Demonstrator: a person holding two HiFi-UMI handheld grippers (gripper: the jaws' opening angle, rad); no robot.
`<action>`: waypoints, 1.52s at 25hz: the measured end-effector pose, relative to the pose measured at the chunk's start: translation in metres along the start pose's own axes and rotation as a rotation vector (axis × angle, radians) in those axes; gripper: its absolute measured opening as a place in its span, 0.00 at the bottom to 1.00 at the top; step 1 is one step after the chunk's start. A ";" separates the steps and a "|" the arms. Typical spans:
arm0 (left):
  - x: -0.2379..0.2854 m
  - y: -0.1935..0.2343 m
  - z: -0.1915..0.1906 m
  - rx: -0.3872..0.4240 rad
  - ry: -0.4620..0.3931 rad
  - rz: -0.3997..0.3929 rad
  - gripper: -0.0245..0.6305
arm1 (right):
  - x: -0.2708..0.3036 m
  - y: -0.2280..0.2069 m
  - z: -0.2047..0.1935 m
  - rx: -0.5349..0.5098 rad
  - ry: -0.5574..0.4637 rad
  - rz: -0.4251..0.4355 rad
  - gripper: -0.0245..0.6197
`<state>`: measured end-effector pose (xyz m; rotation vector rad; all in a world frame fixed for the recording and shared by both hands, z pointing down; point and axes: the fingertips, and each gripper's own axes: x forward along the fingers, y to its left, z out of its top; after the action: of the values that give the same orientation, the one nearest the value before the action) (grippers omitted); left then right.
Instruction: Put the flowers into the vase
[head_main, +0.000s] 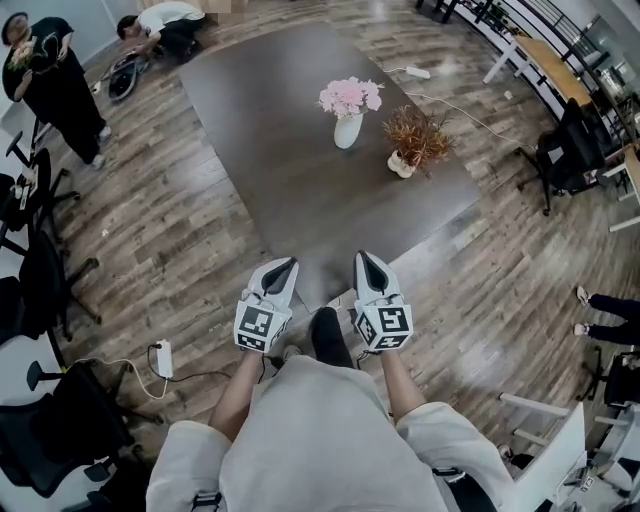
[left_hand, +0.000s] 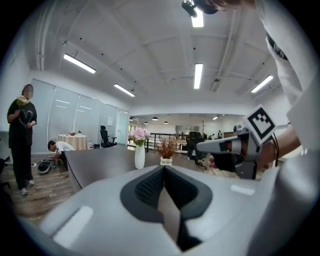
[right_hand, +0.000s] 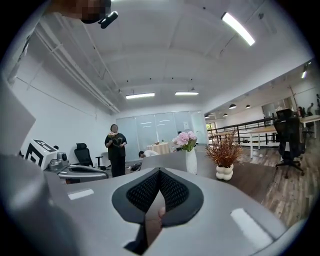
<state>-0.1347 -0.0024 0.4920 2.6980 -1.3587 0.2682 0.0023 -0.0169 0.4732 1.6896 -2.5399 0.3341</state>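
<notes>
Already the pink flowers (head_main: 350, 96) stand in the slim white vase (head_main: 347, 131) on the dark worktop (head_main: 300, 200). The left claw (head_main: 284, 266) and right claw (head_main: 368, 262), both closed on nothing, hang well back, the job seemingly done.

Bright ceiling strip lights, fisheye edges
</notes>
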 end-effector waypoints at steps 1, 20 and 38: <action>-0.013 -0.004 -0.001 0.008 -0.006 -0.001 0.05 | -0.010 0.009 -0.001 -0.003 -0.003 0.001 0.03; -0.138 -0.134 0.000 0.018 -0.034 0.004 0.05 | -0.203 0.051 -0.027 0.002 -0.023 -0.035 0.03; -0.186 -0.256 -0.002 -0.012 -0.062 0.059 0.05 | -0.321 0.036 -0.048 -0.008 -0.038 0.031 0.03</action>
<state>-0.0372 0.2958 0.4512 2.6807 -1.4535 0.1824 0.0923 0.2965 0.4569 1.6710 -2.5931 0.2956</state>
